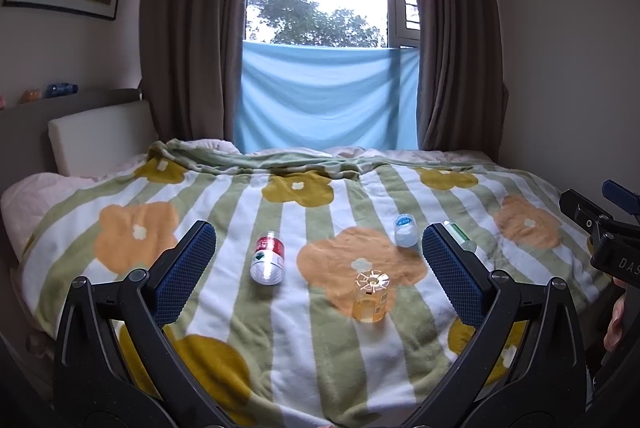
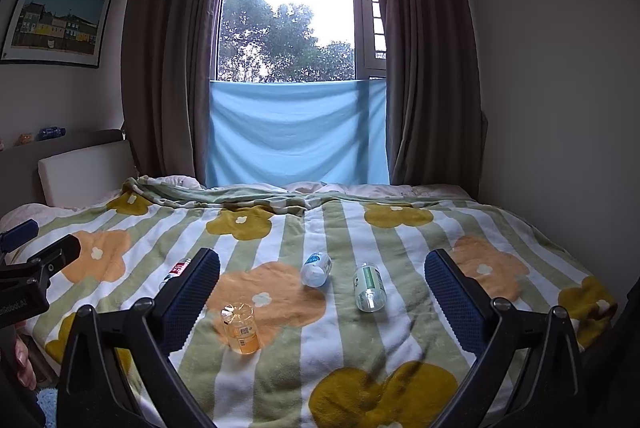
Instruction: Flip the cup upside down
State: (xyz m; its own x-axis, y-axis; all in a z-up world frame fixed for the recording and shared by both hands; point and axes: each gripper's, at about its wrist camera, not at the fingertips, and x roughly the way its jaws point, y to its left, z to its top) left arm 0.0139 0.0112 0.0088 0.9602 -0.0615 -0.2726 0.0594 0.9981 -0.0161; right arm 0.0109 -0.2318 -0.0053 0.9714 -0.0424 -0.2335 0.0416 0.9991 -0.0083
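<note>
A blue-padded finger hides most of the red-labelled bottle [image 2: 176,271] and half the green-labelled bottle [image 1: 460,234].

Cup [image 1: 371,298]: clear glossy amber plastic. Blanket [image 1: 280,340]: soft matt fleece. Curtains [image 1: 192,28]: matt cloth.

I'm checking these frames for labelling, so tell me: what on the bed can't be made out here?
- Left wrist view: the green-labelled cup is mostly hidden behind a finger of the left gripper.
- Right wrist view: the red-labelled cup is half hidden behind a finger of the right gripper.
- Both views: label print on the orange cup is too small to read.
</note>
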